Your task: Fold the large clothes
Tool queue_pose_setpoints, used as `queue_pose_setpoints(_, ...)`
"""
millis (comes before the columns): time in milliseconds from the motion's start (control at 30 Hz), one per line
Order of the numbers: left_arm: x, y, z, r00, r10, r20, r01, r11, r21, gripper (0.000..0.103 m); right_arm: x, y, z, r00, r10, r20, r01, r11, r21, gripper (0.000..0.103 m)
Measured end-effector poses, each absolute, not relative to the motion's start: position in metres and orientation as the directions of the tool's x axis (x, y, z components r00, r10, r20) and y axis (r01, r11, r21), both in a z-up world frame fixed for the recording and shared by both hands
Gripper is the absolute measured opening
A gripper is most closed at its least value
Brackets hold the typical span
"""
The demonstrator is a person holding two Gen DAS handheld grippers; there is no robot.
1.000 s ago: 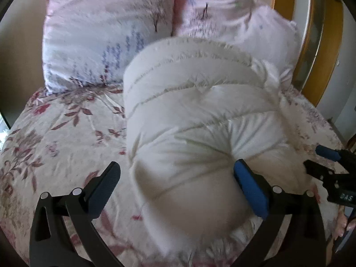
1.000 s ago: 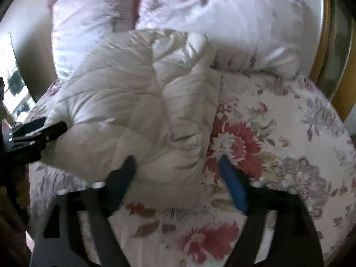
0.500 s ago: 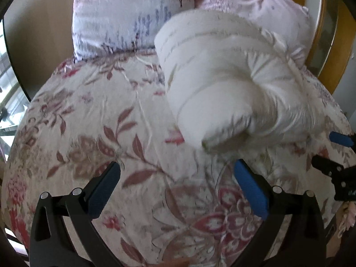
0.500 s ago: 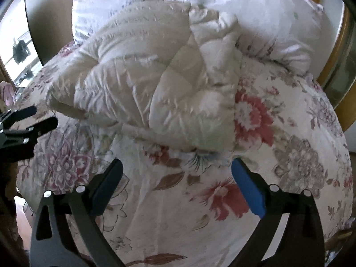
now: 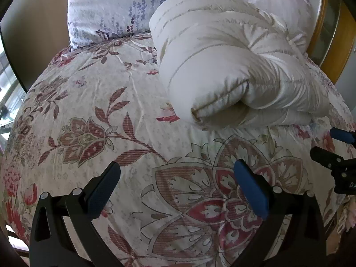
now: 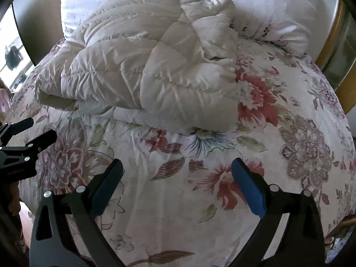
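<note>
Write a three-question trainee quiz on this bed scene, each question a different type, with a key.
1. True or false: the left tool is clamped on the folded white padded garment.
2. Multiple choice: the garment lies on A) a bare wooden floor, B) the floral bedspread, C) a chair.
3. Fill in: beyond the garment, at the head of the bed, lie two ____.

Key: 1. False; both the left tool and the right tool stand open and apart from the garment, over the bedspread. 2. B. 3. pillows.
</note>
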State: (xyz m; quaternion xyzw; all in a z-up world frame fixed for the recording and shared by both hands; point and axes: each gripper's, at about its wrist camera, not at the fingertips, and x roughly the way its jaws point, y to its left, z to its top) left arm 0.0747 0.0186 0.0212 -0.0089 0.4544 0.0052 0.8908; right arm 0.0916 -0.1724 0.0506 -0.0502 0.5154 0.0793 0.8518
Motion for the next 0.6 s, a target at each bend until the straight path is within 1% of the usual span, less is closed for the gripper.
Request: queue_pose_setpoints(600, 0.0756, 0.0172, 0.0205, 0.584, -0.003, -0.812, -0.021, 1.000, -0.019, 0.102, 0.0922, -0.1683, 0.0490, 0.451, 0.086, -0.889, -0.196, 0.981, -0.005, 0.098)
